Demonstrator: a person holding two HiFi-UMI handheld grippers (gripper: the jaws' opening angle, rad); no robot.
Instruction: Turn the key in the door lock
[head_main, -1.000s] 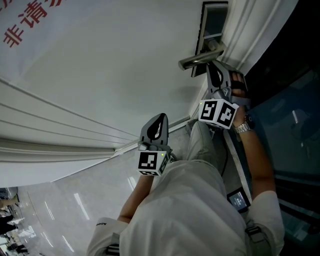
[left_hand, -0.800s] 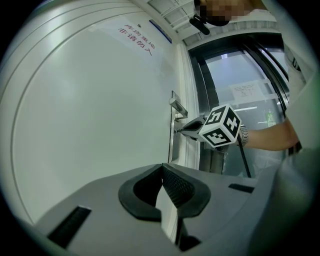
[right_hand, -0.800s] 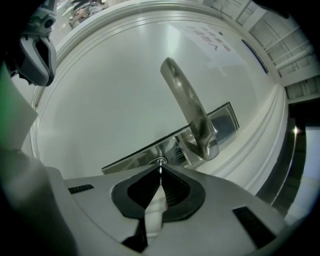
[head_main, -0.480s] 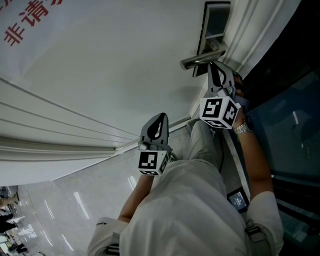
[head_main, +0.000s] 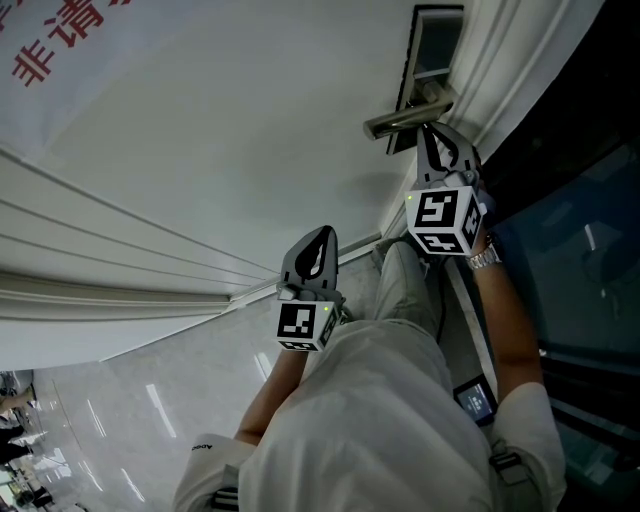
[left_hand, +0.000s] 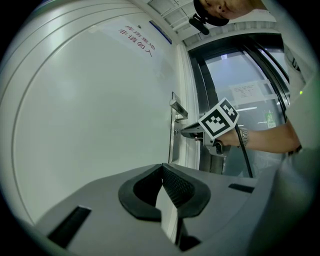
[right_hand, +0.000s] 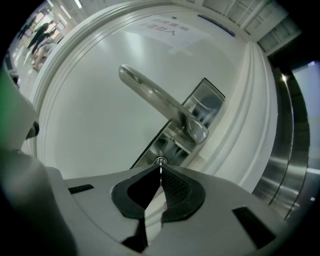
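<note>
The right claw (right_hand: 160, 169), jaws just closed, pinches the key (right_hand: 160, 162) in the lock (right_hand: 169, 149) below the handle (right_hand: 155, 100), the left claw (left_hand: 162, 170) shut and empty; grip made, next likely a steady wrist roll.

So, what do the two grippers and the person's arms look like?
The left gripper and right gripper are grey plastic with black pads; each carries a white cube with black square markers. A black cable leaves the right one. The person wears white short sleeves and a metal wristwatch.
</note>
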